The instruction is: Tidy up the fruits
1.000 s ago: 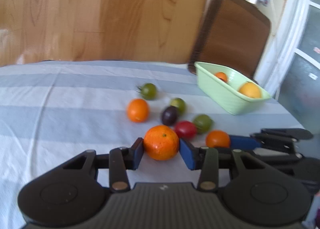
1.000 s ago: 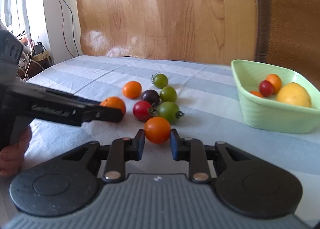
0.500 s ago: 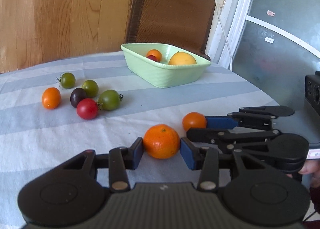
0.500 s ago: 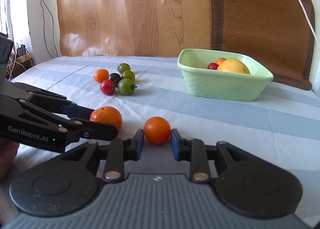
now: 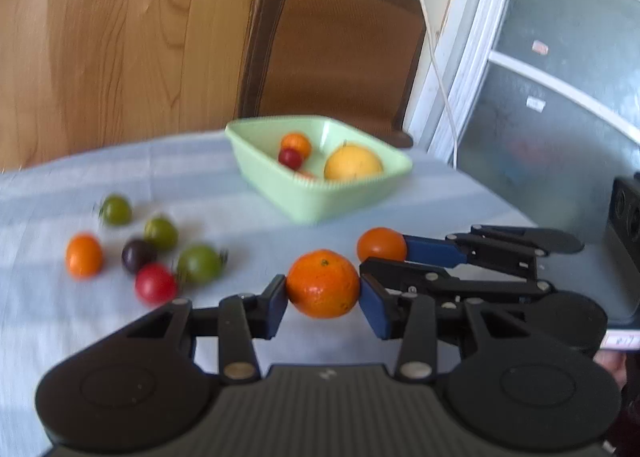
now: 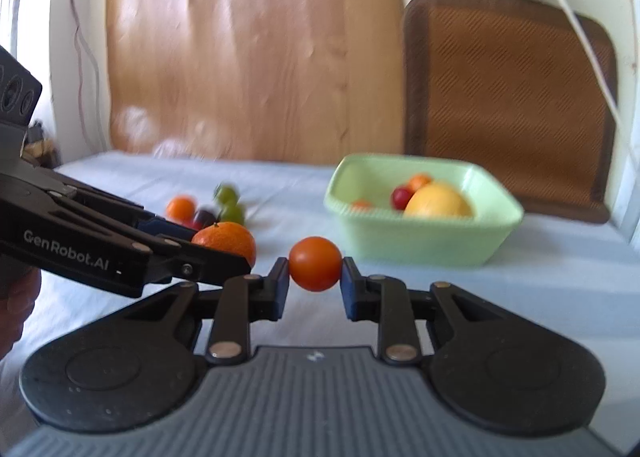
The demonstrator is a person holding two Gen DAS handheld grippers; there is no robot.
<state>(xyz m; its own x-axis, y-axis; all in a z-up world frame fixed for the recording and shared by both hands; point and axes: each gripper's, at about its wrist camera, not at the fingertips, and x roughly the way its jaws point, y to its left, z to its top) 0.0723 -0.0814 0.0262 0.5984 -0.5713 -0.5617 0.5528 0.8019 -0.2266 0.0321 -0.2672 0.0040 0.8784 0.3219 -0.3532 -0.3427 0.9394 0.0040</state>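
Observation:
My left gripper (image 5: pixel 323 299) is shut on a mandarin (image 5: pixel 322 283) and holds it above the table. My right gripper (image 6: pixel 315 277) is shut on an orange tomato (image 6: pixel 315 263), also lifted. Each sees the other: the right gripper with its tomato (image 5: pixel 381 244) shows just right of the mandarin, and the left gripper with the mandarin (image 6: pixel 226 240) shows to the left. A pale green bowl (image 5: pixel 340 197) stands ahead holding a yellow fruit (image 5: pixel 353 166) and small red and orange tomatoes. The bowl also shows in the right wrist view (image 6: pixel 420 237).
Several loose tomatoes lie on the striped tablecloth to the left: green (image 5: pixel 116 210), orange (image 5: pixel 83 255), dark purple (image 5: pixel 137 254), red (image 5: pixel 155 283). A brown chair back (image 5: pixel 332 45) stands behind the bowl. A white cable (image 5: pixel 436 57) hangs at the right.
Both grippers have lifted with their fruit and moved toward the green bowl, which now looks nearer and more central. The loose tomatoes have shifted left in view.

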